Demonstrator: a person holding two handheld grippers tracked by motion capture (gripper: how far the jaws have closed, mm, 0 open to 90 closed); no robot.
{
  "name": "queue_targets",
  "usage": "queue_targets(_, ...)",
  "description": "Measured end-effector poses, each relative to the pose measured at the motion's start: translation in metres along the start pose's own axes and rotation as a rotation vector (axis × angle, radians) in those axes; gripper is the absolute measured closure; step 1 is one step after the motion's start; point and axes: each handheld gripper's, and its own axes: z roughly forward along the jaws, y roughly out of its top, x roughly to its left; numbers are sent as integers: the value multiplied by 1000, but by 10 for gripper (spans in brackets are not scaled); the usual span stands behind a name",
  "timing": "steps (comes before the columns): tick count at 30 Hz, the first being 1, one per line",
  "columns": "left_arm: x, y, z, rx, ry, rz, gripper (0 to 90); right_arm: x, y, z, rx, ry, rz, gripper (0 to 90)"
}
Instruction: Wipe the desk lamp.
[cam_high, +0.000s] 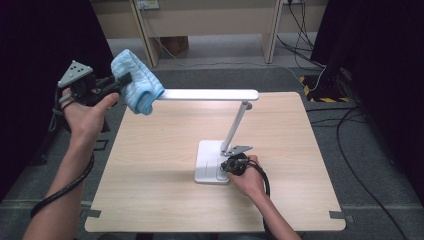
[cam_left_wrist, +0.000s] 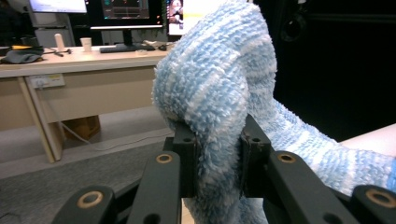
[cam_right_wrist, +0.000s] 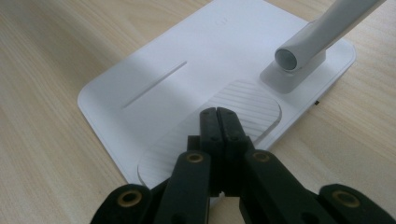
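A white desk lamp stands on the wooden table (cam_high: 150, 165), its flat base (cam_high: 207, 162) near the middle and its long light bar (cam_high: 210, 94) reaching left. My left gripper (cam_high: 125, 80) is raised at the table's far left corner, shut on a fluffy blue-and-white cloth (cam_high: 137, 82) that hangs against the left end of the bar. In the left gripper view the cloth (cam_left_wrist: 219, 98) bulges up between the two black jaws of the left gripper (cam_left_wrist: 217, 158). My right gripper (cam_high: 224, 169) is shut, its tips resting on the ribbed patch of the lamp base (cam_right_wrist: 187, 79); the right gripper (cam_right_wrist: 218, 114) holds nothing.
The lamp's slanted stem (cam_high: 235, 125) rises from the base toward the right end of the bar. Beyond the table stand a wooden desk frame (cam_high: 150, 30) and cables on the grey floor (cam_high: 320, 75). Dark curtains flank both sides.
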Motion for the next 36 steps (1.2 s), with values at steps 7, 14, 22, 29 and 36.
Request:
queue_targets(7,-7,3,9,-5,-10,15,729,0,0,0,0,1,1,900)
queue_targets(14,-23,10,19,-3,-11,106,726,0,0,0,-2,1,4,900)
queue_targets(22,-35,11,28,3,-42,98,727,0,0,0,-4,0,5,900)
queue_targets(29,-39,15,30,-21,-39,124,726,0,0,0,-3,1,3,900)
queue_targets(36,-37,21,28,-36,-11,134,724,0,0,1,-4,3,-1,900)
